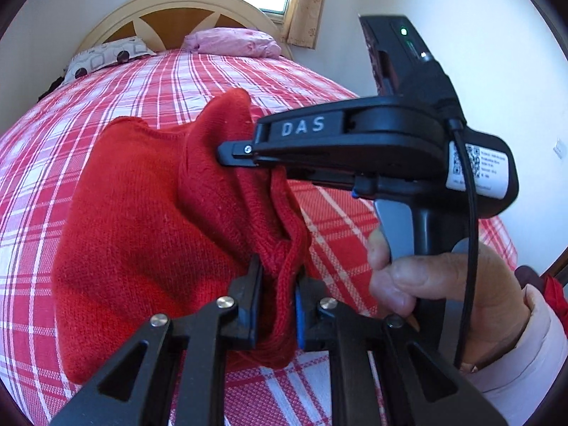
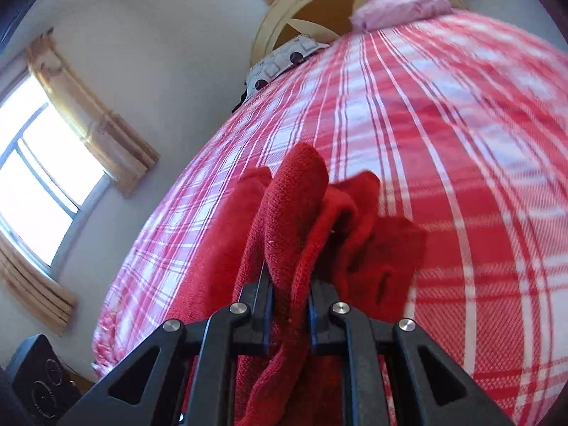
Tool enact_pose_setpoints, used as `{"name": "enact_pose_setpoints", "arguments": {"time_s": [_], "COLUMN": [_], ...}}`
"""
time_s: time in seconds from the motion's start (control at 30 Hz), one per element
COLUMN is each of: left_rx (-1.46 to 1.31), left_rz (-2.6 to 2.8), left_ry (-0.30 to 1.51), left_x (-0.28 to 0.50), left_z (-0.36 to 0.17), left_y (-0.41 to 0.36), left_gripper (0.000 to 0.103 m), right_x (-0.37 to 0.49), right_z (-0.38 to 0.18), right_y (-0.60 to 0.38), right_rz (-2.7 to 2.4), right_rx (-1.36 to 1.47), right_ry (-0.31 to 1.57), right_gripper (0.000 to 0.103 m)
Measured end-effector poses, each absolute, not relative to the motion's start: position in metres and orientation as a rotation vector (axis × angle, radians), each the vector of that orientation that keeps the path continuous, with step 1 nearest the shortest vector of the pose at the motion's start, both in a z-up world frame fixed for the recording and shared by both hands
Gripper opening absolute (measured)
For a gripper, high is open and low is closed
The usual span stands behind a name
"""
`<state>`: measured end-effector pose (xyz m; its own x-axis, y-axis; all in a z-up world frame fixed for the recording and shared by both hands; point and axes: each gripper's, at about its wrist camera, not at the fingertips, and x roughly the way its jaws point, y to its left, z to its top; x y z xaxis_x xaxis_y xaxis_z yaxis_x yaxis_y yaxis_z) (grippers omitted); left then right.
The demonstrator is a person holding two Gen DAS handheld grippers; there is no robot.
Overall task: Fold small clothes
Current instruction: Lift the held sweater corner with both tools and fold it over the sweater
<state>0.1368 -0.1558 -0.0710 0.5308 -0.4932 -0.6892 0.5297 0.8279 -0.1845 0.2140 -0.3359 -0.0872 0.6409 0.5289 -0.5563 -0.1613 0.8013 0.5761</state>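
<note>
A small red knitted garment (image 1: 149, 213) hangs bunched above the red-and-white plaid bed (image 1: 106, 81). My left gripper (image 1: 278, 294) is shut on a ribbed edge of the knit, which fills the gap between its fingers. In the left wrist view my right gripper (image 1: 230, 152) comes in from the right, held by a hand (image 1: 440, 284), its tips pinched into an upper fold of the same garment. In the right wrist view the right gripper (image 2: 289, 305) is shut on a thick fold of the red garment (image 2: 301, 206), lifted over the plaid bed (image 2: 443, 124).
A pink pillow (image 1: 230, 41) and a patterned pillow (image 1: 106, 55) lie at the wooden headboard (image 1: 170, 3). A curtained window (image 2: 39, 163) is in the wall to the left in the right wrist view. A dark box (image 2: 42, 376) stands low beside the bed.
</note>
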Motion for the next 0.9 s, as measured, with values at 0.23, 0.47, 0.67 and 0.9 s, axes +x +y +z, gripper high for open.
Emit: {"name": "enact_pose_setpoints", "arguments": {"time_s": [0.23,0.47,0.67,0.9], "left_rx": [0.072,0.100,0.085,0.185], "left_rz": [-0.607,-0.611,-0.643,-0.640], "left_ry": [0.804,0.784,0.756,0.756], "left_x": [0.130,0.132,0.129,0.118], "left_z": [-0.071,-0.072,-0.065,-0.075], "left_y": [-0.159,-0.170,-0.173,-0.192], "left_gripper": [0.015,0.015,0.015,0.016], "right_x": [0.226,0.268,0.278,0.290], "right_z": [-0.092,-0.080,-0.050,-0.082], "right_y": [-0.357,-0.350,-0.336,-0.346], "right_rz": [0.479,0.489,0.509,0.352], "right_rx": [0.742,0.696,0.490,0.361], "right_ry": [0.780,0.793,0.749,0.817], "right_gripper": [0.054,0.030,0.011,0.013]}}
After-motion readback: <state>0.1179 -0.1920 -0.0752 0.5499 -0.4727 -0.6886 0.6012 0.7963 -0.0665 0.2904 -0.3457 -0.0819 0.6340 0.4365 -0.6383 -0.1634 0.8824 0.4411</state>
